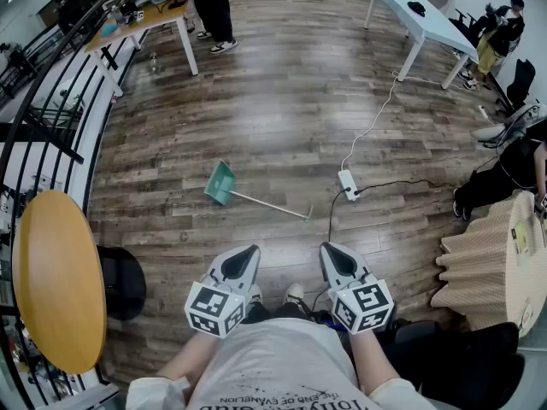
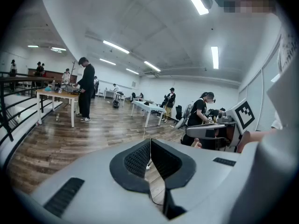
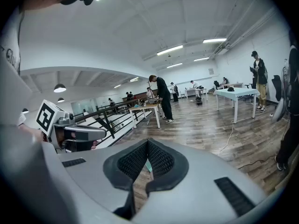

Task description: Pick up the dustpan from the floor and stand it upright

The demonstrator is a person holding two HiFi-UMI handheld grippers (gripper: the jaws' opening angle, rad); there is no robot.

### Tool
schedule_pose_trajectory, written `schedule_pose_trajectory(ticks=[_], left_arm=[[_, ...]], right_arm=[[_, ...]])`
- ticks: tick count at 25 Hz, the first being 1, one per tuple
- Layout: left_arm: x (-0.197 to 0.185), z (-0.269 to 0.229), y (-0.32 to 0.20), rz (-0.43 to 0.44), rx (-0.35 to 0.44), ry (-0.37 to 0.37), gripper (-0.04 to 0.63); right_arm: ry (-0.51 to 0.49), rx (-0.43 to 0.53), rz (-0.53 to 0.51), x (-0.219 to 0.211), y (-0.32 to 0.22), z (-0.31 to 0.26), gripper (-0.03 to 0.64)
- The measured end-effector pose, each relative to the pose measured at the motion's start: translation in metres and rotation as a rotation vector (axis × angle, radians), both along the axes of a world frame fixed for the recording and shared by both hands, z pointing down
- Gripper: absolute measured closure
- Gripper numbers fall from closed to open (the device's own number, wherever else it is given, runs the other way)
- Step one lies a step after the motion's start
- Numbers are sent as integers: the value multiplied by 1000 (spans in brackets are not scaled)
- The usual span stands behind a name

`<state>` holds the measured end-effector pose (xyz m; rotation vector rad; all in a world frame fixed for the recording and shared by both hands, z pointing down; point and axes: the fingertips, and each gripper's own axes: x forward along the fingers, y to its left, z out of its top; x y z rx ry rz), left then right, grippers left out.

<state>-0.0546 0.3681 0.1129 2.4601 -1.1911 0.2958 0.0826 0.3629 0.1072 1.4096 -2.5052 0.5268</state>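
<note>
Left gripper (image 2: 150,142): fingers closed, pads together, nothing between them. Right gripper (image 3: 147,142): fingers closed likewise, empty. Both held side by side, low, close to person's body.

Teal dustpan (image 1: 220,182) lying flat on wooden floor (image 1: 256,118), well ahead of both sets of fingertips, untouched. Pan end ahead-left of left fingertips; long handle runs rightward, ending ahead of right fingertips, near white power strip (image 1: 348,184).
</note>
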Motion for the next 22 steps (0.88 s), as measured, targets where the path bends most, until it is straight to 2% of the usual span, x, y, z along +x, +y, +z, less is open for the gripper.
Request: schedule_pose_trajectory(ticks=[14, 22], left_arm=[[-38, 3, -9, -13, -10, 27, 569], [-82, 15, -20, 29, -26, 31, 569]], right_arm=[[21, -16, 5, -29, -4, 10, 591], [-9, -6, 119, -39, -20, 2, 591]])
